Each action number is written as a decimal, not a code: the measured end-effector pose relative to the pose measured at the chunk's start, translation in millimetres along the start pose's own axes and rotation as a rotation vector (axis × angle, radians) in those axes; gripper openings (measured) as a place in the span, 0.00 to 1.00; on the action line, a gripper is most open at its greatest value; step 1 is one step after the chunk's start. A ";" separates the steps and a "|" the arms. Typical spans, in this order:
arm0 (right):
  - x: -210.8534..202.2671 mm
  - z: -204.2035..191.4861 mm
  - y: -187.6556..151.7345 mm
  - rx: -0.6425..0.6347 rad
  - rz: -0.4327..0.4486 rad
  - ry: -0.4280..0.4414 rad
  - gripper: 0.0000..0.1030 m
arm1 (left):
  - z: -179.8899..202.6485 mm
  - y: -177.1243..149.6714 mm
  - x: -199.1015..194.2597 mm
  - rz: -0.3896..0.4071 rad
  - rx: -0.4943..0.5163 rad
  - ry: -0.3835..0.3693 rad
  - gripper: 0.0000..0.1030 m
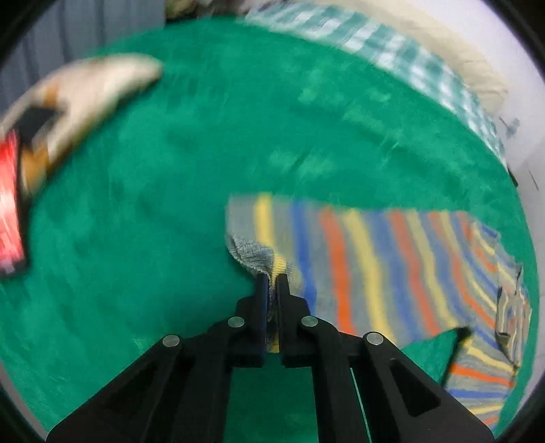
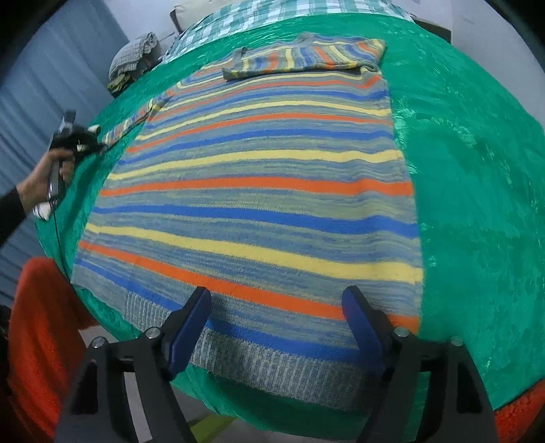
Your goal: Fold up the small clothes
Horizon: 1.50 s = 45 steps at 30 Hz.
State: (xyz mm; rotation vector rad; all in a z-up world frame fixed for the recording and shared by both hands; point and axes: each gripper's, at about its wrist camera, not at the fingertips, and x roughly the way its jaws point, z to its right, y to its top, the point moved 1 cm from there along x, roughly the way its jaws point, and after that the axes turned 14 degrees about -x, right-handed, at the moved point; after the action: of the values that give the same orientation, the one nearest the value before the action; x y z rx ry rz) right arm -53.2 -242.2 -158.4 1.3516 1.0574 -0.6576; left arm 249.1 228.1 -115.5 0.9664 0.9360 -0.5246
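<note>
A striped knit sweater (image 2: 259,191), grey-blue with orange, yellow and blue bands, lies flat on a green cloth (image 2: 477,170). Its right sleeve (image 2: 306,56) is folded across the chest. My left gripper (image 1: 271,281) is shut on the cuff of the left sleeve (image 1: 259,252), which stretches out to the side; it also shows in the right wrist view (image 2: 80,143), held by a hand at the left edge. My right gripper (image 2: 277,306) is open and empty, just above the sweater's ribbed hem (image 2: 272,368).
A teal checked cloth (image 2: 265,17) lies beyond the green cloth. A pile of clothes (image 2: 133,58) sits at the far left. An orange fabric (image 2: 34,334) hangs off the near left corner. A beige and red item (image 1: 68,98) lies at the left in the left wrist view.
</note>
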 end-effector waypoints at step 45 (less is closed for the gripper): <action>4.7 -22.6 38.7 0.013 0.045 -0.206 0.99 | 89.6 -316.3 -90.3 -0.067 0.601 -0.099 0.99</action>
State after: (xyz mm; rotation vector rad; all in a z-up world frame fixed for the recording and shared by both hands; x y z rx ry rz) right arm -22.2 -213.4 -142.9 1.2852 0.8563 -0.7541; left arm 7.0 -7.6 -161.5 1.4339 0.7323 -0.9330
